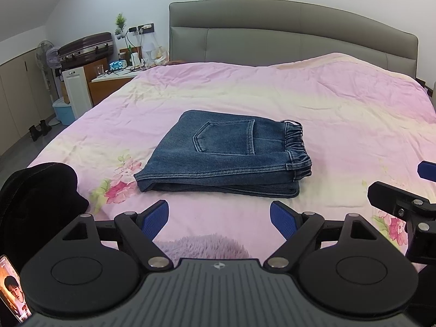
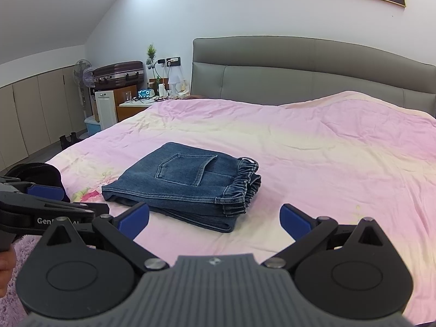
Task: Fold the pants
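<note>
Both grippers wide apart, empty, near the bed's edge.
Left gripper (image 1: 219, 219) and right gripper (image 2: 215, 220) face folded jeans (image 1: 226, 155) lying flat on the pink bedspread (image 1: 340, 109).

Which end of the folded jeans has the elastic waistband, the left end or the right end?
The right end of the folded jeans: the gathered elastic waistband bunches there, while the left end is a smooth folded edge. Both hand-held grippers sit open, clear of it.
</note>
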Tool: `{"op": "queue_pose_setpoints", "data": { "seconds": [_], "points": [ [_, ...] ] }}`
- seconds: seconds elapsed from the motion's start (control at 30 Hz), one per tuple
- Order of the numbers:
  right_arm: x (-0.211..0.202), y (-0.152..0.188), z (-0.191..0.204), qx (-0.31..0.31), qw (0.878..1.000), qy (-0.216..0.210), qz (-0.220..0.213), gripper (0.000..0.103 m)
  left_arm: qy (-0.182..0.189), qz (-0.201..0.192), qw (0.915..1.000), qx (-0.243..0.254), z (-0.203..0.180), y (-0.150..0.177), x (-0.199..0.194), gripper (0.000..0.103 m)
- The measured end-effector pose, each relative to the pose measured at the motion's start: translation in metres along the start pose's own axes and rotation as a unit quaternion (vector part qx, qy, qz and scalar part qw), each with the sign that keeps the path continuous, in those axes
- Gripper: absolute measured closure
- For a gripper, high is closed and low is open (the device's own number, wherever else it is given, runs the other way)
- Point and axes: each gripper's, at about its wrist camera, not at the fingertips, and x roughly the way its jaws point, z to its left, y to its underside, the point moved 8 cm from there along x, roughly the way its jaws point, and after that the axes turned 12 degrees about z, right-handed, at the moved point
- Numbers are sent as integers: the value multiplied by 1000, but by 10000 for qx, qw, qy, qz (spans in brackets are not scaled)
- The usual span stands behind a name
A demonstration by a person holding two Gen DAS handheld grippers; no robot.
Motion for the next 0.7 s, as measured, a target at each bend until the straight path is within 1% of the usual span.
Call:
{"op": "queue_pose_setpoints", "data": {
  "seconds": [0.7],
  "points": [
    [-1, 1, -3, 51, 10000, -40, 30, 5, 3, 31, 10000, 34, 0, 0, -1, 5]
  ]
}}
